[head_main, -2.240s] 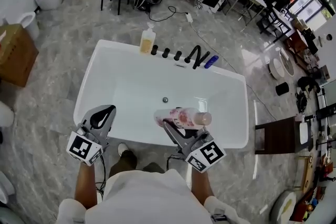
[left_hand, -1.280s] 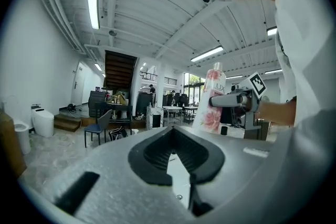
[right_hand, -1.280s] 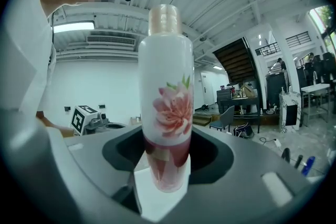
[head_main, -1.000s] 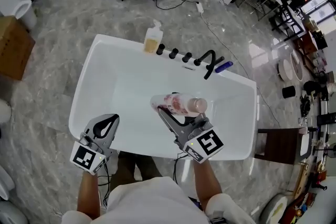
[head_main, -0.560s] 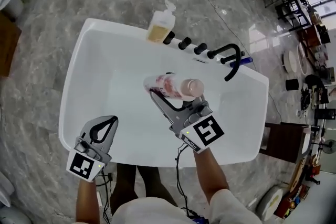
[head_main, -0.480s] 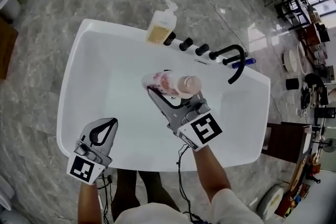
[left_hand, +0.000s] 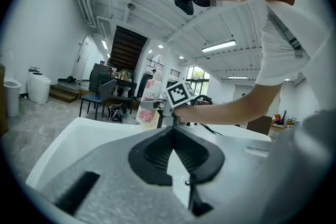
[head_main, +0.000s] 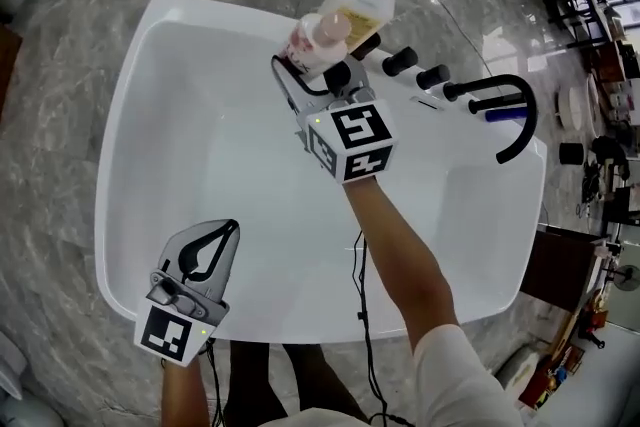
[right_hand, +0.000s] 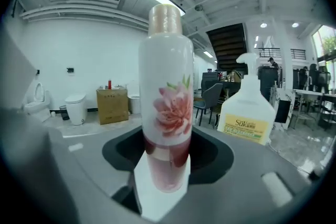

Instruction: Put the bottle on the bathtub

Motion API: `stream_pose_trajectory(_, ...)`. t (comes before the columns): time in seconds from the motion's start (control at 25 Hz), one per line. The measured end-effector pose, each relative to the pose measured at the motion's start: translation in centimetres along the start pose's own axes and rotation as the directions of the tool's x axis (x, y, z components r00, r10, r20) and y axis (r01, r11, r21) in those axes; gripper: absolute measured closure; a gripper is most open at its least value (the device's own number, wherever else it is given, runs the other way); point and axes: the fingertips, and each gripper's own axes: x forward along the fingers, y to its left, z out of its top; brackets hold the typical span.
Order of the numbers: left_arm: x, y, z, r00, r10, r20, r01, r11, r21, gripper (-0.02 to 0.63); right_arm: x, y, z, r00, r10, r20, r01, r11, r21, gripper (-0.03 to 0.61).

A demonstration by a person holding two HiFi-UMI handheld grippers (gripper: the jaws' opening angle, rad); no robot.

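Bottle (right_hand: 165, 97) with a pink flower, standing upright, squeezed low down between the fingers of the right gripper (head_main: 310, 70). Up at the back rim of the bathtub (head_main: 112, 165), just beside a yellow soap bottle (head_main: 362, 0) and near the black knobs (head_main: 400, 62). Hard to tell whether touching the rim or just above it. Left gripper (head_main: 218, 237) by the front rim of the bathtub, well apart from the bottle, fingers closed together on nothing.

White floral bottle (right_hand: 165, 113) upright at white bathtub (head_main: 112, 205) far rim.
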Motion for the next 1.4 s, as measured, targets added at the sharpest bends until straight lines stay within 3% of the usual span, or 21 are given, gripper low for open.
stream_pose_trajectory(0.48,-1.2,2.4,-3.7,0.998,0.040,-0.043,-0.040,0.999,0.003,0.611,11.7,-5.8,-4.6,0.968,-0.251,-0.031,0.252,0.967,0.046,0.333)
stream_pose_trajectory(0.72,-2.0,2.1,-5.3,0.996,0.035,-0.082,-0.036,0.999,-0.012,0.611,15.0,-6.7,-6.4,0.956,-0.283,-0.079,0.289,0.955,0.069,0.331)
stream_pose_trajectory(0.88,-2.3,2.3,-5.2,0.996,0.037,-0.085,-0.038,0.999,-0.015,0.611,15.0,-7.2,-6.2,0.944,-0.326,-0.058,0.331,0.930,0.158,0.327)
stream_pose_trajectory(1.08,-2.4,2.5,-4.8,0.996,0.039,-0.078,-0.040,0.999,-0.019,0.611,14.3,-6.9,-6.1,0.939,-0.343,-0.013,0.341,0.929,0.143,0.322)
stream_pose_trajectory(1.4,-1.1,2.1,-4.4,0.998,0.025,-0.062,-0.026,1.000,-0.016,0.611,11.1,-5.8,-6.7,0.938,-0.345,0.042,0.328,0.919,0.217,0.308)
